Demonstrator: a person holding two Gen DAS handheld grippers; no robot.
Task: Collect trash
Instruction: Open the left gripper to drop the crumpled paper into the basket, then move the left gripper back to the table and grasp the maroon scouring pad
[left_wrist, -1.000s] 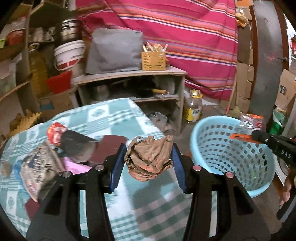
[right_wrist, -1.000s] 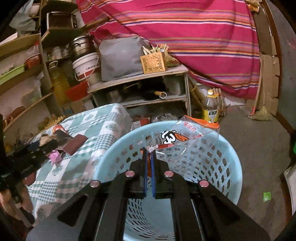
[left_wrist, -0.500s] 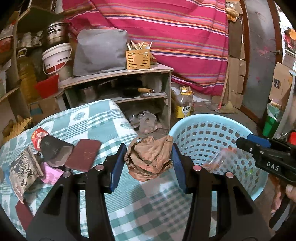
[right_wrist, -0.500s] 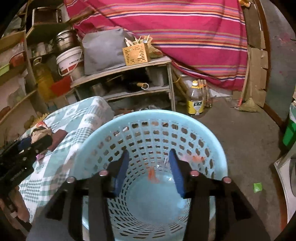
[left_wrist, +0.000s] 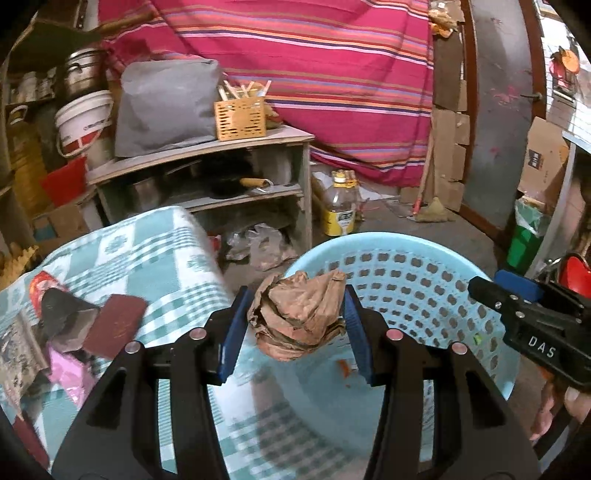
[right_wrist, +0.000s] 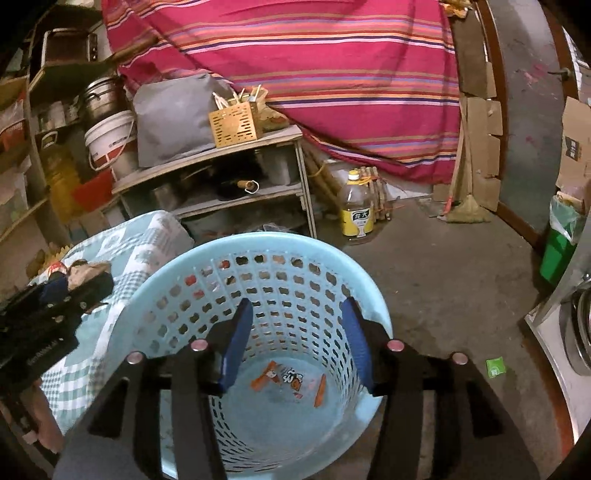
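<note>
My left gripper (left_wrist: 295, 326) is shut on a crumpled brown paper bag (left_wrist: 299, 317), held over the near rim of the light blue basket (left_wrist: 417, 258). In the right wrist view that gripper and the bag (right_wrist: 88, 271) show at the left, above the checked cloth. My right gripper (right_wrist: 297, 338) hangs over the basket (right_wrist: 199, 258) with its jaws opening and nothing between them. The clear snack wrapper (right_wrist: 291, 378) lies on the basket floor. More wrappers (left_wrist: 70, 321) lie on the green checked table (left_wrist: 166, 251).
A wooden shelf unit (left_wrist: 207, 155) with a bucket, grey bag and slotted box stands behind the table. An oil bottle (left_wrist: 340, 210) sits on the concrete floor beside it. A green bin (right_wrist: 557, 247) stands at the right, and a small green scrap (right_wrist: 495, 367) lies on the floor.
My right gripper opened and the clear snack wrapper fell to the basket floor. My left gripper carried the brown paper bag from over the table to the basket's rim.
</note>
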